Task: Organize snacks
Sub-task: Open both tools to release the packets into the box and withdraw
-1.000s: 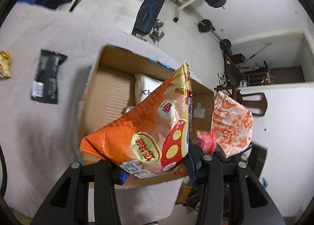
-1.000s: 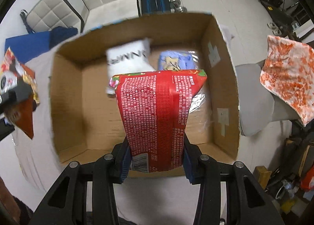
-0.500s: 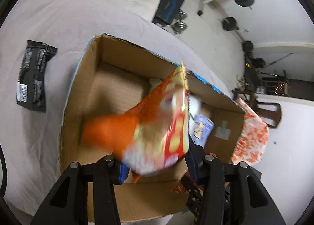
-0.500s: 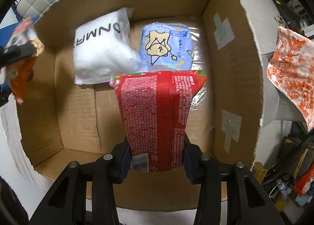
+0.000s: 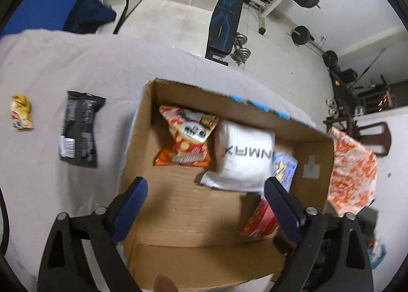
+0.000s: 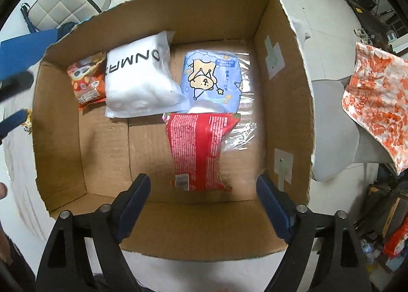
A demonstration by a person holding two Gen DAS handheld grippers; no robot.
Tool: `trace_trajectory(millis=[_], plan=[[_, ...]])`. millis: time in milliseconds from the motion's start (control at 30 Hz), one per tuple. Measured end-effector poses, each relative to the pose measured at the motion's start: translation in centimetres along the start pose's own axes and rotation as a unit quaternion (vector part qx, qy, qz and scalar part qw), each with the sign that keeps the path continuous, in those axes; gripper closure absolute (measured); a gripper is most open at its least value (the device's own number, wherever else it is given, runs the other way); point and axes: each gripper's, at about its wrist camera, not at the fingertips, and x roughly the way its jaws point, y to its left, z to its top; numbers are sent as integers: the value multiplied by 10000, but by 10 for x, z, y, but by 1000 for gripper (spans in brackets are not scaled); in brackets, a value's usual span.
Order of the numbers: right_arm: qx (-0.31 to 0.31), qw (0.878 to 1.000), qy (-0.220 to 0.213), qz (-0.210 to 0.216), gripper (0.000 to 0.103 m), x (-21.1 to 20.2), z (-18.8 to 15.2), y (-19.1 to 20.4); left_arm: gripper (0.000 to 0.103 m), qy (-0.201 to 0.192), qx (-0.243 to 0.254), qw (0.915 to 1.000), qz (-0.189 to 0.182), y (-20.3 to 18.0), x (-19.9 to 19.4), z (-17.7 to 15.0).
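A cardboard box (image 6: pixel 283 83) (image 5: pixel 137 144) holds several snacks. An orange chip bag (image 5: pixel 187 139) (image 6: pixel 88 80) lies at its far left, a white pouch (image 5: pixel 243 159) (image 6: pixel 139 77) beside it, then a pale blue bear-print pack (image 6: pixel 211 77) (image 5: pixel 284 172). A red bag (image 6: pixel 200 149) (image 5: pixel 260 220) lies on the box floor nearer the front. My left gripper (image 5: pixel 205 193) hangs open above the box with nothing in it. The right gripper (image 6: pixel 202 190) is open too, just behind the red bag.
On the grey cloth left of the box lie a black packet (image 5: pixel 79 128) and a small yellow packet (image 5: pixel 21 112). An orange-patterned cloth (image 6: pixel 377 103) drapes over a chair to the right. Gym gear and padded chairs stand behind.
Both grippers have opened and dropped their bags into the box: the orange bag landed far left, the red bag near the front. Both grippers pulled back slightly.
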Motion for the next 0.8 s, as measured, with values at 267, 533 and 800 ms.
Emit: trace_trajectory(millis=[267,533,800], plan=[[70,9995,-287,-60,6,-21,-29,-3,0,-399,618,9962,461,-10,-19,-64],[2,9955,-929,-181,6,-64,-67,1,0,-677,1041,9896,731,-30,-45,-116],[12,9896,-1422,-217,6,-101,-106,9,1,-961,1271,9832,895,-32,-73,-145]])
